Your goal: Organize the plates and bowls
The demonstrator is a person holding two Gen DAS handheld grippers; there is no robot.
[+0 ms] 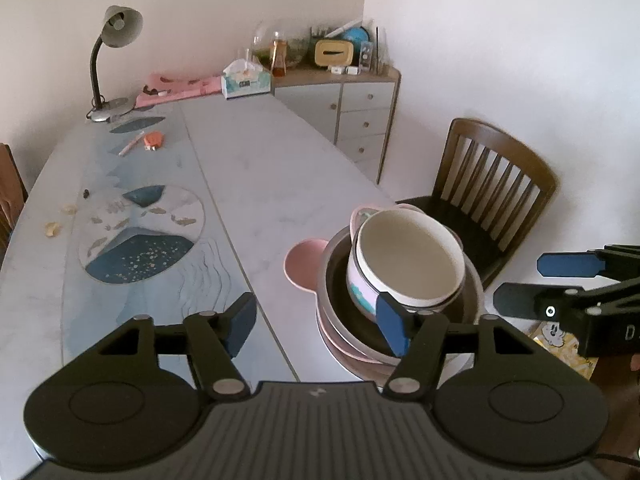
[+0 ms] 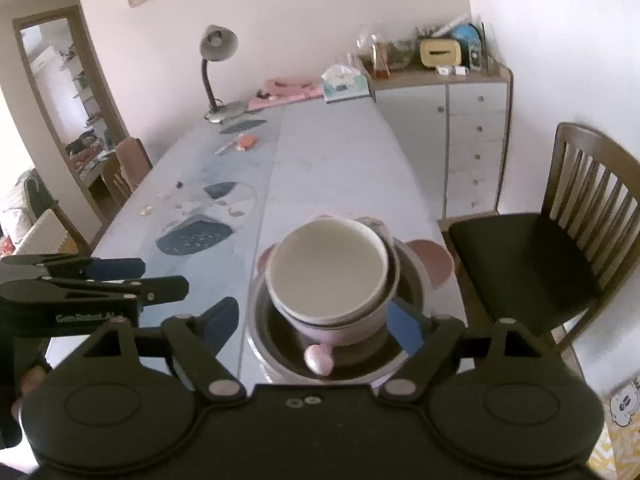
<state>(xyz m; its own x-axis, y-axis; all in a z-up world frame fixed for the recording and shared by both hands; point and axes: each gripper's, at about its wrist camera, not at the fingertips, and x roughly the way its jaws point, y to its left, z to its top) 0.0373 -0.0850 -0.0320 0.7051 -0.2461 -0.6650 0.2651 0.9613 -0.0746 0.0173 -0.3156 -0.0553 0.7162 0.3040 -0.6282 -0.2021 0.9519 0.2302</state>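
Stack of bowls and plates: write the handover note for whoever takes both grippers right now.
Left gripper: open, holding nothing, beside the stack.
Right gripper: open, holding nothing, just behind the stack.
Stack, near the table edge by the chair: white bowl nested in a pink bowl with a handle, inside a metal bowl, on pink plates. A pink piece sticks out from under it.
Done: the dishes are nested into one pile and released.
Left: no loose plates or bowls show elsewhere on the table; check that the white bowl, which looks tilted, sits steady.
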